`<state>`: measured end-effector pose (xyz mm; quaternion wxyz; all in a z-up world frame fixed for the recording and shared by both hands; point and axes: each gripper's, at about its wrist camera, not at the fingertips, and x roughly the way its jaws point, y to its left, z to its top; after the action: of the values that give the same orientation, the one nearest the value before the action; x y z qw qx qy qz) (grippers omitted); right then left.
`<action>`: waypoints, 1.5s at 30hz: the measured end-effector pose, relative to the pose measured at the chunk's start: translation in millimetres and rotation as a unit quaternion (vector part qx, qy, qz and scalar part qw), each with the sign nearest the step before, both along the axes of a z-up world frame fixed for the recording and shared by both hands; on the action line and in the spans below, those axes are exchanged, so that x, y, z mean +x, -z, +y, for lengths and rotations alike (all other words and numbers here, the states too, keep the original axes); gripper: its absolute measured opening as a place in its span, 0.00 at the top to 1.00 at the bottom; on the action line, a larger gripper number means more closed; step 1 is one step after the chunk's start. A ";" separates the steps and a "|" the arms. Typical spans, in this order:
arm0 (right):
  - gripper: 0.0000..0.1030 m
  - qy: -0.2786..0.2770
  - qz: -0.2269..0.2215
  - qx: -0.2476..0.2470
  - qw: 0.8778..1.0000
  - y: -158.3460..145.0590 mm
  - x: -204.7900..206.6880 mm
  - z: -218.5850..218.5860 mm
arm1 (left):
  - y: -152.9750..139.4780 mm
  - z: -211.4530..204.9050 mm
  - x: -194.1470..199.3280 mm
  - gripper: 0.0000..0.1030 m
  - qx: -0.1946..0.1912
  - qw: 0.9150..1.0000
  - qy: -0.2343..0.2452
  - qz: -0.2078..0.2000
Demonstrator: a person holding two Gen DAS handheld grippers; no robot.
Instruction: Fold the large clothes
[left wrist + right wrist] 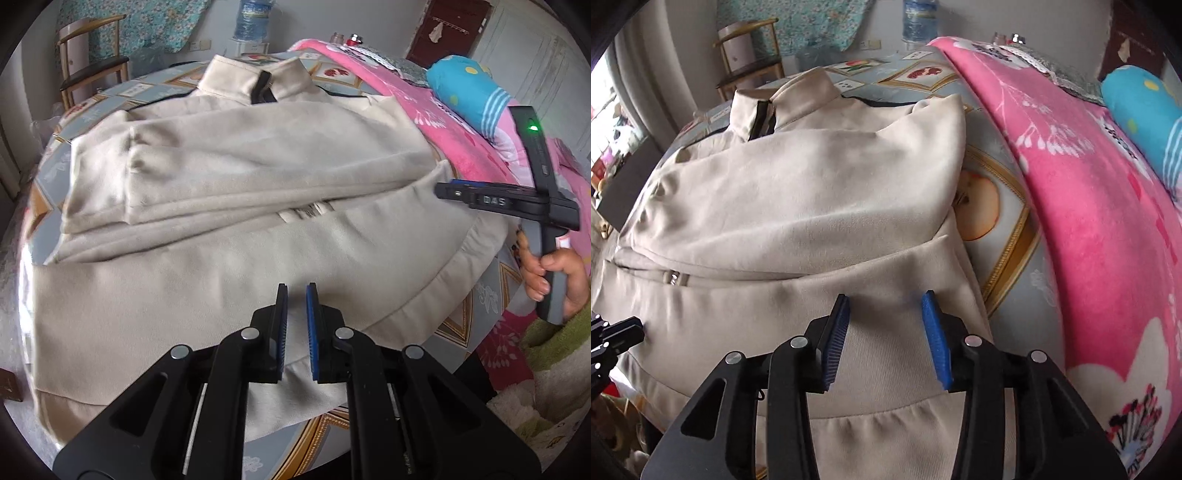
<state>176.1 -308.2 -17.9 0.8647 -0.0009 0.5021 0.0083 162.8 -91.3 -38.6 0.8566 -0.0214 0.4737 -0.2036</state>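
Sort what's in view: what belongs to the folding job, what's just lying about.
Job: beige jacket; left gripper; right gripper.
Lying about: pink blanket; blue pillow; chair; water bottle.

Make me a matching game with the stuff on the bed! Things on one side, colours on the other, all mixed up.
Things:
1. jacket
2. blanket
3. pillow
4. pads on the right tool

Colours:
A. bright pink with white flowers
B. dark blue
C. beige
D. turquoise with dots and white stripes

Pairs: 1-C, 2-A, 3-D, 4-B
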 end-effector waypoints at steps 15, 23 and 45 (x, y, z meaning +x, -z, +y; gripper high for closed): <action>0.23 -0.110 0.031 -0.001 0.993 1.8 -48.3 61.8 | 2.5 14.3 9.5 0.43 0.070 0.995 -0.059 0.036; 0.17 -0.090 0.041 -0.001 0.995 12.3 -49.2 61.8 | 6.5 6.3 8.8 0.31 0.103 0.992 -0.061 0.035; 0.13 -0.080 0.056 0.014 0.995 12.5 -43.1 60.1 | 1.3 13.8 13.4 0.26 0.085 0.991 -0.092 0.046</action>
<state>133.0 -248.1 -30.4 0.8317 -0.0282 0.5481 0.0842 176.2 -77.5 -39.9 0.8478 -0.0014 0.5239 -0.0817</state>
